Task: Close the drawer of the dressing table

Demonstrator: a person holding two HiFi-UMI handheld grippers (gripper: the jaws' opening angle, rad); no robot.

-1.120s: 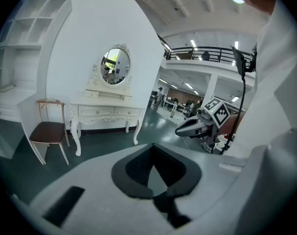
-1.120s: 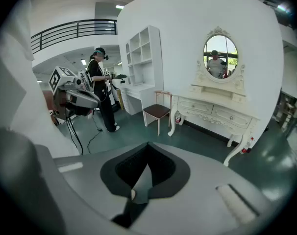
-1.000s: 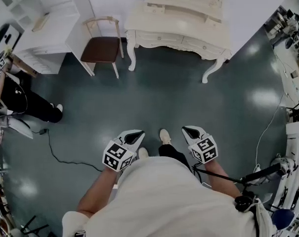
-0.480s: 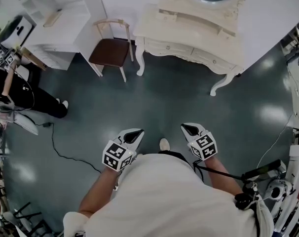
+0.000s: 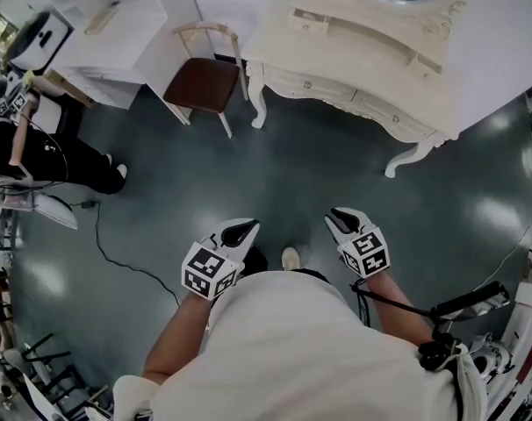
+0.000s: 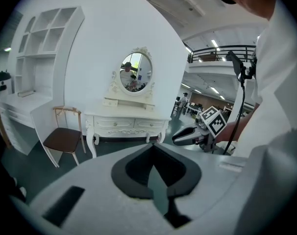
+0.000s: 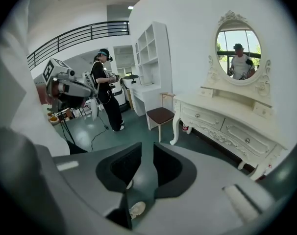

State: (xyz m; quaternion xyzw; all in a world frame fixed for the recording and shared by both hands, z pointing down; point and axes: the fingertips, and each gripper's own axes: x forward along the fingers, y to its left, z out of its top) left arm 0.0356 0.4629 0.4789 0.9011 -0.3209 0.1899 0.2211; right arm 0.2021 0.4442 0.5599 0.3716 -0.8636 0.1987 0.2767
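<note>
The cream dressing table (image 5: 354,60) with its oval mirror stands against the far wall, across a stretch of dark floor. Its two wide drawer fronts with knobs (image 7: 227,126) look flush from here, and I cannot make out one standing open. My left gripper (image 5: 241,230) is held out at waist height, jaw tips together, nothing in it. My right gripper (image 5: 339,218) is level with it on the other side. Its jaws have just been opening and stand apart with only floor showing between them. Both point toward the table (image 6: 131,124), well short of it.
A wooden chair with a brown seat (image 5: 200,82) stands left of the table, beside a white desk and shelf unit (image 5: 117,24). A person in black (image 5: 46,160) stands at the far left. A cable (image 5: 117,257) runs across the floor. Stands and gear crowd the right edge (image 5: 521,323).
The dressing table and chair have come nearer and slid rightward in the head view. Both grippers keep their places in front of the body.
</note>
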